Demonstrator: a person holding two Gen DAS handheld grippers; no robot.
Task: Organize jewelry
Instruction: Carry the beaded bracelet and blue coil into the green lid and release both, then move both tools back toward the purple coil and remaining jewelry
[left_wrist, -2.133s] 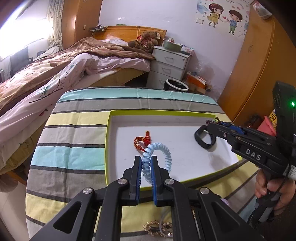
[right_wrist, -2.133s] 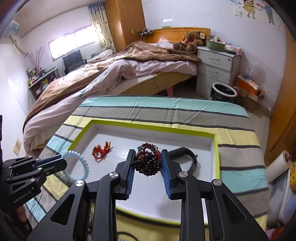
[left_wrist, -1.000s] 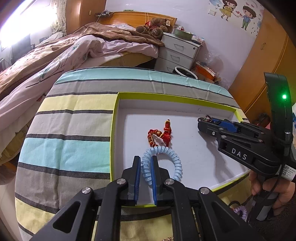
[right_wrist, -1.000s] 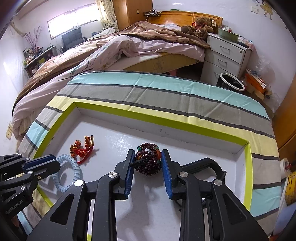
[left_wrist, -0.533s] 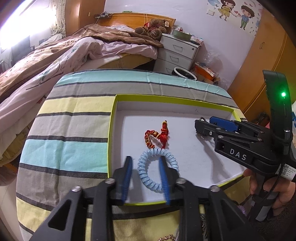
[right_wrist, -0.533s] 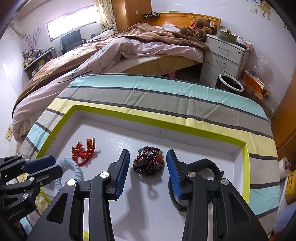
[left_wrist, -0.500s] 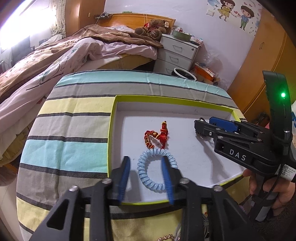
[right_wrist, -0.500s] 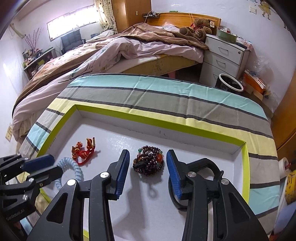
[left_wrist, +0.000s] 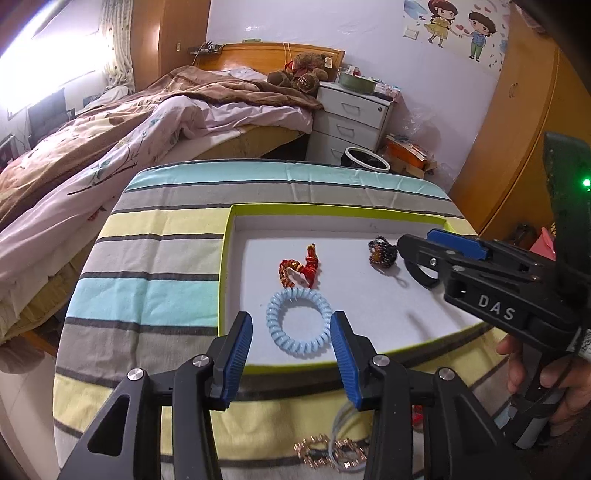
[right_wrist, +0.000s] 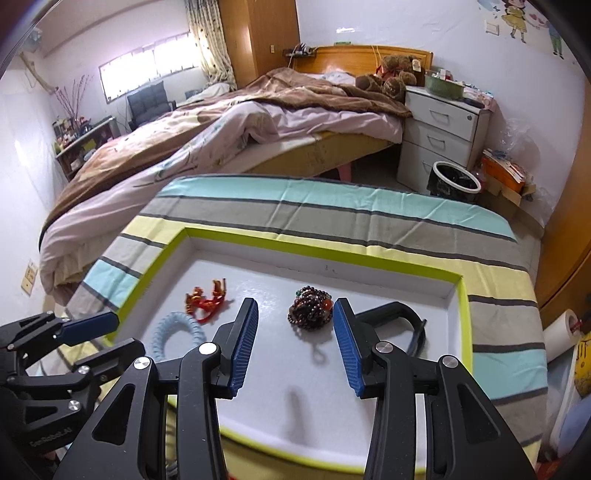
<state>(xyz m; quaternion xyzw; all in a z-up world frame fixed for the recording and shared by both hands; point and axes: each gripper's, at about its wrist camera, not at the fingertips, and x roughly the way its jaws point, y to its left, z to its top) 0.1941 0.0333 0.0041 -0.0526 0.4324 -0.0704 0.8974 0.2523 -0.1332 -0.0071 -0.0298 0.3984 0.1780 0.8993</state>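
Note:
A white tray with a green rim (left_wrist: 332, 212) (right_wrist: 321, 251) lies on the striped tablecloth. In it are a pale blue coil bracelet (left_wrist: 295, 295) (right_wrist: 177, 325), a red and gold charm (left_wrist: 308, 264) (right_wrist: 207, 299), a dark bead bracelet (left_wrist: 382, 251) (right_wrist: 310, 314) and a black band (right_wrist: 402, 317). My left gripper (left_wrist: 291, 325) (right_wrist: 118, 332) hovers just short of the coil, its jaws opening, and the pads do not touch the coil. My right gripper (right_wrist: 295, 308) (left_wrist: 417, 240) is open over the tray with the beads lying free ahead of its fingers.
Gold jewelry pieces (left_wrist: 325, 452) lie on the cloth at the near edge, outside the tray. A person's hand (left_wrist: 554, 384) holds the right gripper's handle. Beyond the table stand a bed (left_wrist: 166, 110), a white nightstand (left_wrist: 351, 118), a bin (right_wrist: 456, 181) and a wooden wardrobe (left_wrist: 517, 129).
Both grippers opened: the left let go of the blue coil, the right let go of the bead bracelet. Both items now lie in the tray, and both grippers drew back and up.

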